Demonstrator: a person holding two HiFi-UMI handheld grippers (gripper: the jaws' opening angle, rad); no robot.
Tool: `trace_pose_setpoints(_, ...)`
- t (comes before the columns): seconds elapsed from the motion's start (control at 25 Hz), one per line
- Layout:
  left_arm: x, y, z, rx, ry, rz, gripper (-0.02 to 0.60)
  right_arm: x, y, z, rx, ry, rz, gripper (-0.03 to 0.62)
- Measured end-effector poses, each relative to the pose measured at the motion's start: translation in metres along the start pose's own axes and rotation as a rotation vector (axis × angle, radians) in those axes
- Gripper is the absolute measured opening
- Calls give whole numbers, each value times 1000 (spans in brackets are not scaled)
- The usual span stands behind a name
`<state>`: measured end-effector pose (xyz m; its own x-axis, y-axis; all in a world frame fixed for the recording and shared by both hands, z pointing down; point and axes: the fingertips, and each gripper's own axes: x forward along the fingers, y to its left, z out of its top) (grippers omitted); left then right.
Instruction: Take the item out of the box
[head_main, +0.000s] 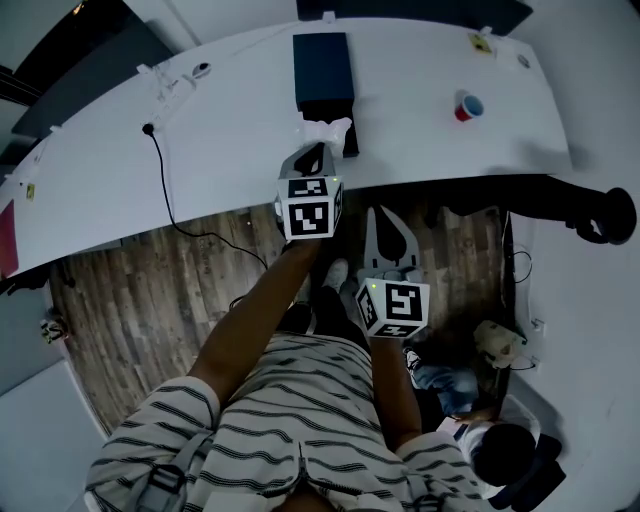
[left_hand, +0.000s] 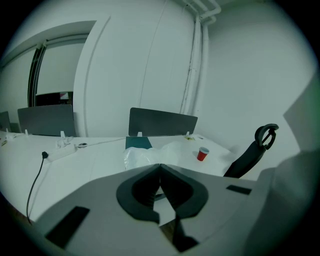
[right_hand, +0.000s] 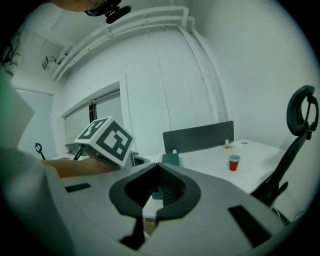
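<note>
Where the cable (head_main: 165, 190) runs: 10 o'clock on the desk (head_main: 230, 130), well apart from the work.
Left gripper (left_hand: 160, 166): jaws clenched together, tips right at the near edge of the bag (head_main: 326, 128). I cannot tell whether they pinch its film.
Bag: white and crumpled, presumably the thing to come out. It lies at the box's 6 o'clock end, near the desk's front edge.
Box (head_main: 322, 60): dark blue, at 12 o'clock, seemingly open at its near end.
Right gripper (right_hand: 159, 164): jaws closed on nothing, held short of the desk.
Cup (head_main: 468, 105): red, at 1 o'clock, not involved.
Done: the bag looks mostly drawn out.
Left: pull it fully clear, set it down and let go.
</note>
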<state>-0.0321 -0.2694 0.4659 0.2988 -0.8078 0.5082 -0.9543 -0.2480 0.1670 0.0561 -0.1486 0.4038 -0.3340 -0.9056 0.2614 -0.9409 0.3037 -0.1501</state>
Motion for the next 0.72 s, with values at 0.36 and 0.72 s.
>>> trace_pose_setpoints(0.36, -40, -3, 26, 16, -114, -37, 25, -7, 16, 24, -29, -51, -4, 18)
trace_pose_setpoints(0.72, -79, -15, 57, 18, -230, -76, 25, -17, 14, 52, -37, -105, -28, 18)
